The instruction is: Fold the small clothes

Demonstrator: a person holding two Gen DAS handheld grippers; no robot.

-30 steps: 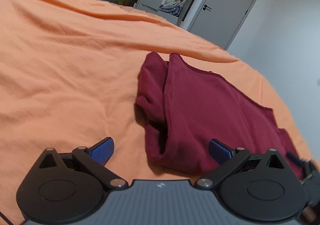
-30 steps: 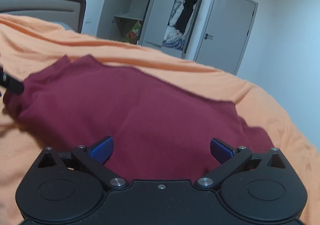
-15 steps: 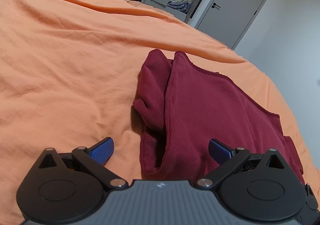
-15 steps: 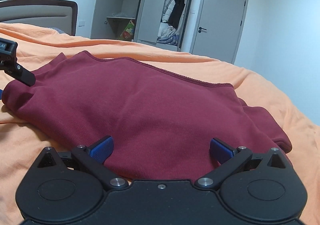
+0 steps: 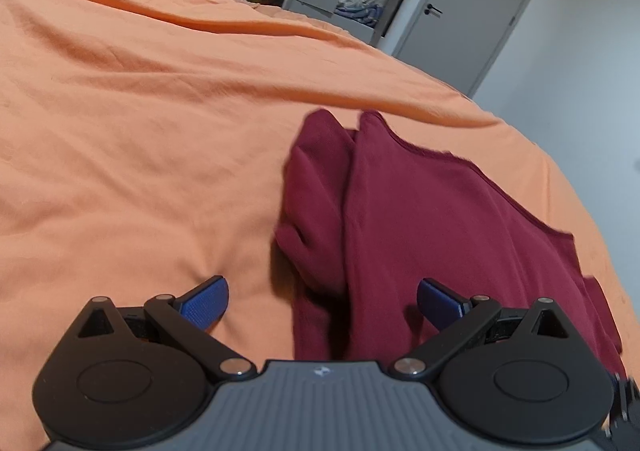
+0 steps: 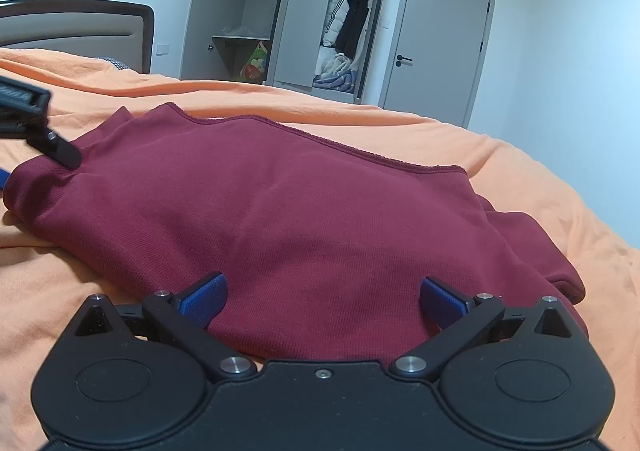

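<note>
A dark red garment [image 5: 432, 219] lies folded on the orange bedspread [image 5: 140, 131], its bunched left edge forming thick folds. My left gripper [image 5: 322, 297] hovers open over that near left edge, with nothing between its blue pads [image 5: 204, 301]. In the right wrist view the same garment [image 6: 280, 219] spreads wide and flat, a ribbed hem along its far side. My right gripper [image 6: 322, 295] is open low over the garment's near edge, holding nothing. The left gripper's black body [image 6: 32, 119] shows at the far left of that view.
The orange bedspread [image 6: 520, 179] covers the whole bed. A padded headboard [image 6: 72, 35] stands at the back left. Beyond the bed are an open grey wardrobe [image 6: 296, 19] with hanging clothes and a closed grey door [image 6: 436, 35].
Both grippers stayed open. The left view pulled slightly back and up from the garment's left edge. The right gripper dropped low over the garment's near edge.
</note>
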